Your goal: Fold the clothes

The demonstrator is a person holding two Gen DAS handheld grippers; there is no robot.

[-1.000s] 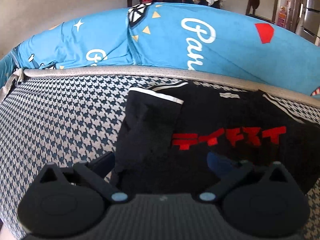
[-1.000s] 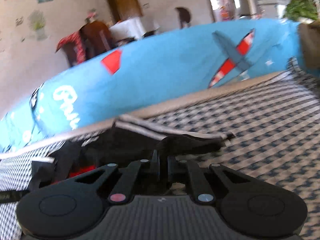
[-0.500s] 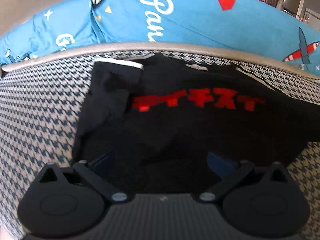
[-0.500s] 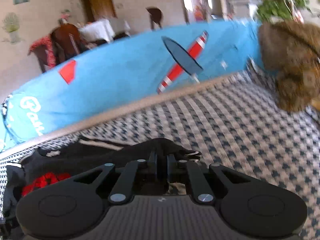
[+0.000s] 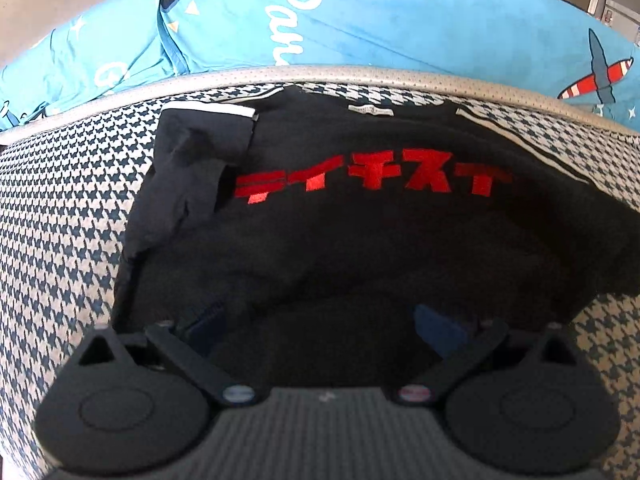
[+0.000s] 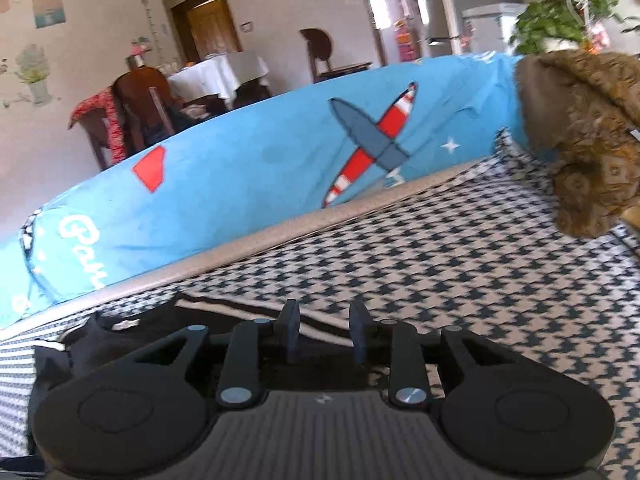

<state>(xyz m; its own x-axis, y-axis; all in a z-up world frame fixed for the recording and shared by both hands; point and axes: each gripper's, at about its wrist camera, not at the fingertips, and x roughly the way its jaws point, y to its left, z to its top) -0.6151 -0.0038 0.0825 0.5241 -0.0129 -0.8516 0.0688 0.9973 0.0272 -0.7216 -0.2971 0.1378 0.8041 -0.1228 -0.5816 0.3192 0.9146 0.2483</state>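
Black shirt [image 5: 360, 240] with red lettering lies on the houndstooth cushion [image 5: 60, 208] in the left wrist view, centre to 3 o'clock; the left gripper [image 5: 320, 322] is spread wide above its hem. At 12, a blue blanket [image 5: 360, 20].

Right wrist view: the right gripper [image 6: 324, 330] is opening, nothing pinched, the shirt's striped edge [image 6: 240, 310] beneath; a brown plush [image 6: 580, 140] at 2.

Right gripper [image 6: 324, 330] above the black garment [image 6: 120, 340] on the houndstooth cover [image 6: 460, 264]

Its jaws are opening — nothing is pinched between them; a striped hem lies just beyond the fingertips, a blue cushion [image 6: 248, 184] and brown fabric [image 6: 584, 148] behind.
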